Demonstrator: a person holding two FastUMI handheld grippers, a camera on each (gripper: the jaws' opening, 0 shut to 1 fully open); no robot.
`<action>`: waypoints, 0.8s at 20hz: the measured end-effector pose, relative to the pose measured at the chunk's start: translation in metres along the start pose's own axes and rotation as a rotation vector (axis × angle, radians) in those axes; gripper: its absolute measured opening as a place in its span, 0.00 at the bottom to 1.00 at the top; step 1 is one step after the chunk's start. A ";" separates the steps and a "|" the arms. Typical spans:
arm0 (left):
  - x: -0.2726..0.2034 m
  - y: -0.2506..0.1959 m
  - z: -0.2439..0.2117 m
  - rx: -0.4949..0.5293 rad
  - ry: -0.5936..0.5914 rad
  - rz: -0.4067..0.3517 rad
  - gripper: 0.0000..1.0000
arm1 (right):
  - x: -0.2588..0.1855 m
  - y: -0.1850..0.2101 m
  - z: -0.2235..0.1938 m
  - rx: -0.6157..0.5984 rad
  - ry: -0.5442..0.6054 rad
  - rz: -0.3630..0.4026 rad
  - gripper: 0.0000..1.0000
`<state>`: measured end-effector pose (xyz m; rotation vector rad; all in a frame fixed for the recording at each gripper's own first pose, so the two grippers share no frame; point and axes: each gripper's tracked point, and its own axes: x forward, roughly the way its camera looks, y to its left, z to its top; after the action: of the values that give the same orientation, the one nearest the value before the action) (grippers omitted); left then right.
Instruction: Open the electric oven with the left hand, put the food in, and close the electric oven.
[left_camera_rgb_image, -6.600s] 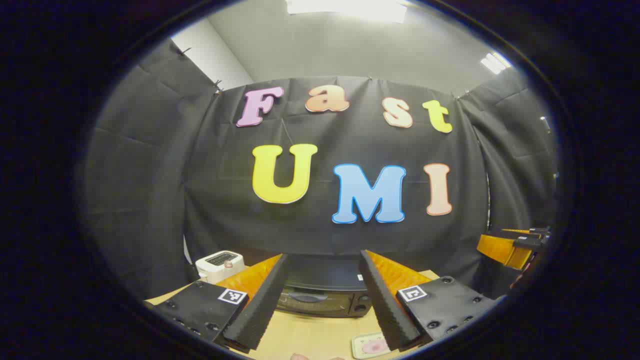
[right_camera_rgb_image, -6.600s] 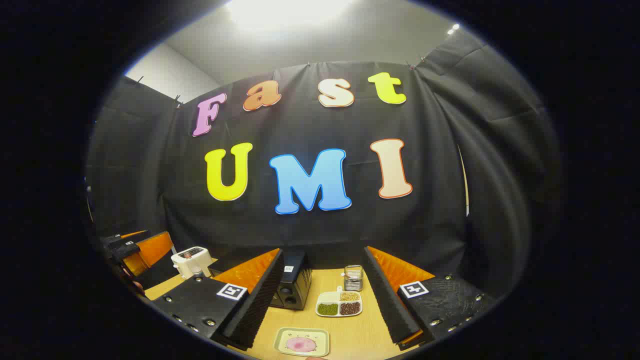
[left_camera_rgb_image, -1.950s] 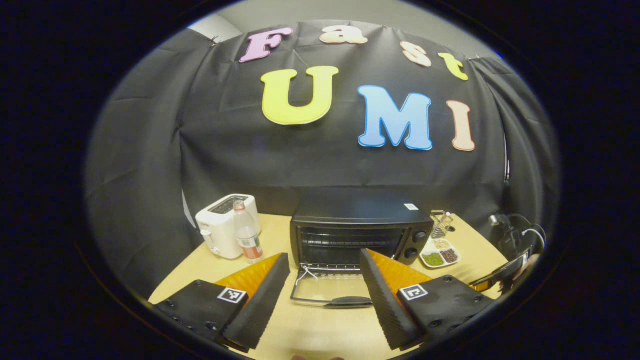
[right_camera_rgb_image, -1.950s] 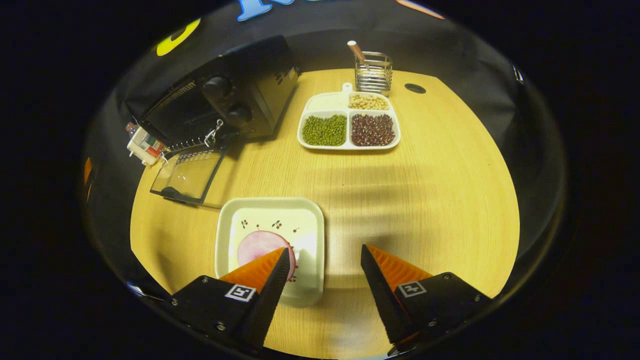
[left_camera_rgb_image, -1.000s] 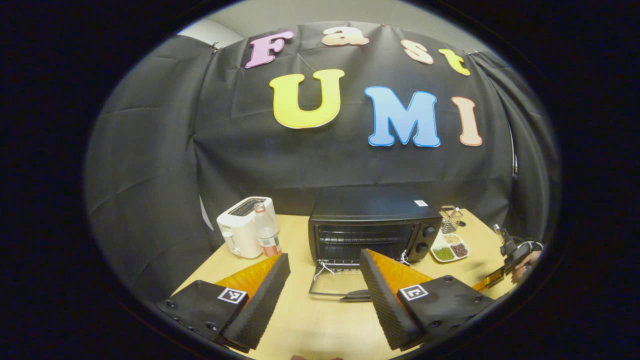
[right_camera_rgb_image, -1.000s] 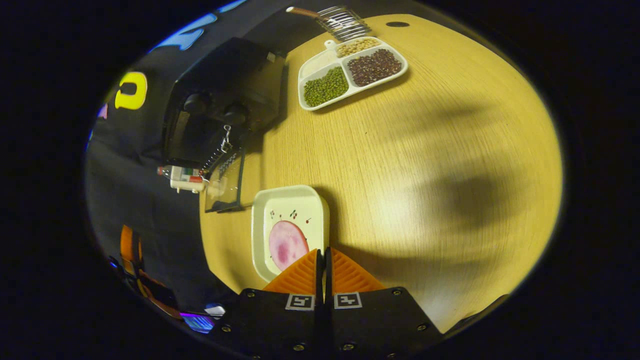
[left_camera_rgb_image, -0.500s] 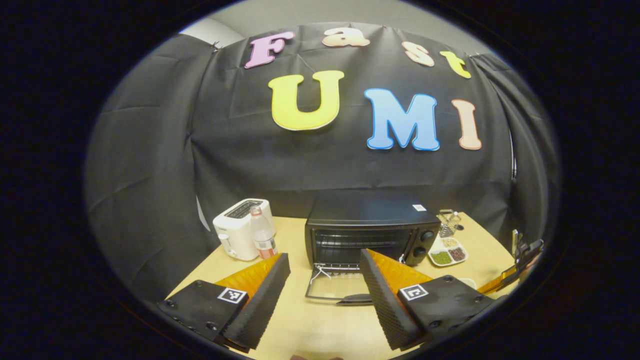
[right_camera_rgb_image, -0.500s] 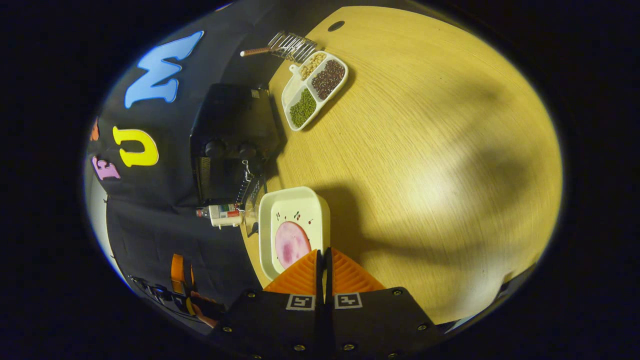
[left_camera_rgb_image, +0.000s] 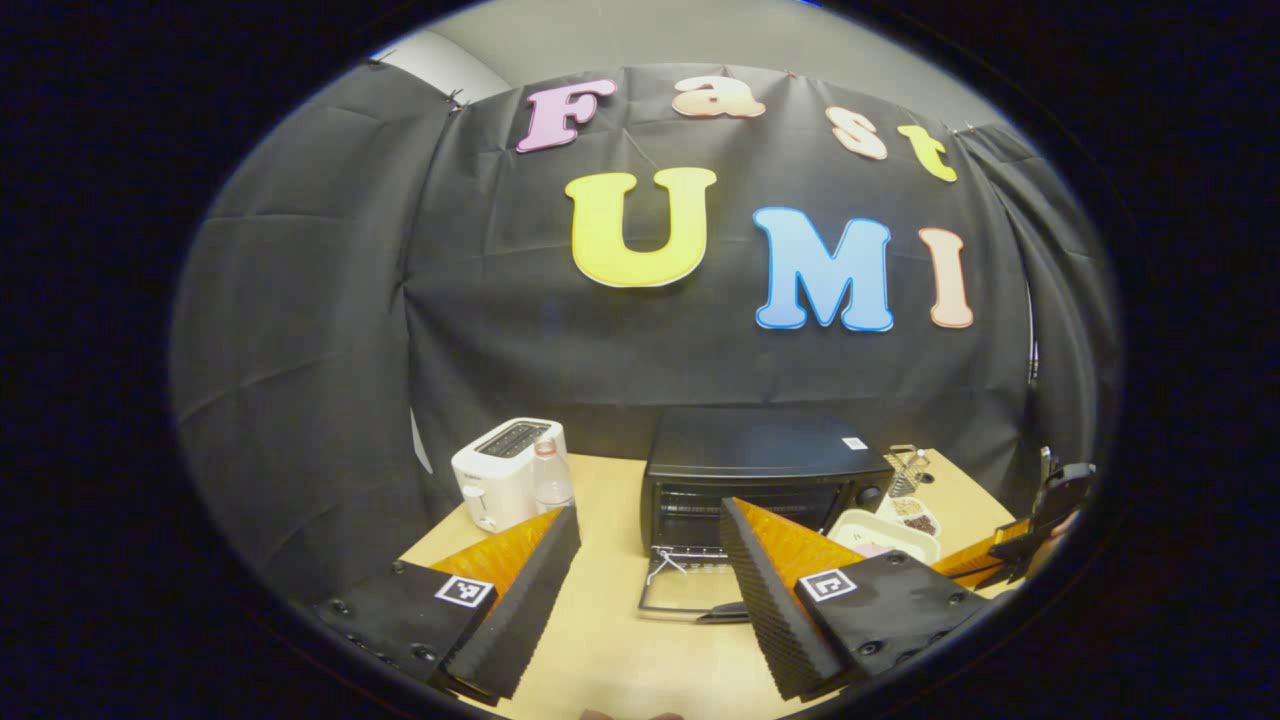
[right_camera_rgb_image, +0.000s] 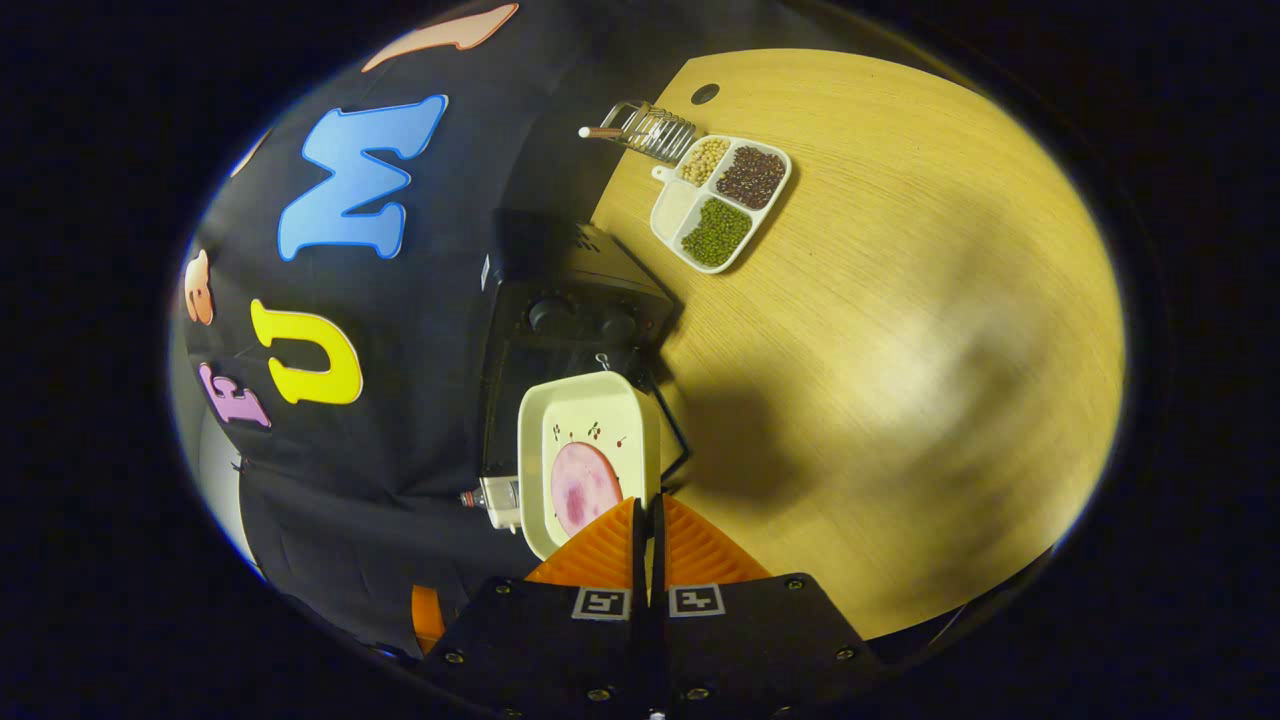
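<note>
Right gripper view, plate (right_camera_rgb_image: 588, 415) edge clamped, oven (right_camera_rgb_image: 560, 330) open

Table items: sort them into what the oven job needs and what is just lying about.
Job: electric oven, its open door, plate with pink food, right gripper, left gripper.
Lying about: toaster, bottle, bean tray, wire holder.

A cream square plate (right_camera_rgb_image: 590, 440) printed with small cherries carries a round pink slice of food (right_camera_rgb_image: 578, 488) — behind it a matte black electric oven (left_camera_rgb_image: 765, 462). Left, a white toaster (left_camera_rgb_image: 500, 472); the wooden table (right_camera_rgb_image: 880, 330) is pale yellow — finely grained.
</note>
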<state>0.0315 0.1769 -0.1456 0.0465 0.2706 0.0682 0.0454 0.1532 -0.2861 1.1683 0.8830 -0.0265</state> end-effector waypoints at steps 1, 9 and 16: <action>-0.002 0.008 -0.001 -0.004 0.000 0.000 0.99 | 0.013 0.007 -0.006 0.029 -0.025 -0.007 0.00; -0.021 0.076 -0.001 0.012 -0.009 0.032 0.99 | 0.108 0.046 -0.023 0.214 -0.229 -0.054 0.00; -0.035 0.109 -0.009 -0.018 0.001 0.072 0.99 | 0.165 0.069 -0.009 0.321 -0.369 -0.106 0.01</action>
<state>-0.0111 0.2834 -0.1389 0.0387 0.2691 0.1423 0.1822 0.2578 -0.3342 1.3576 0.6231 -0.4711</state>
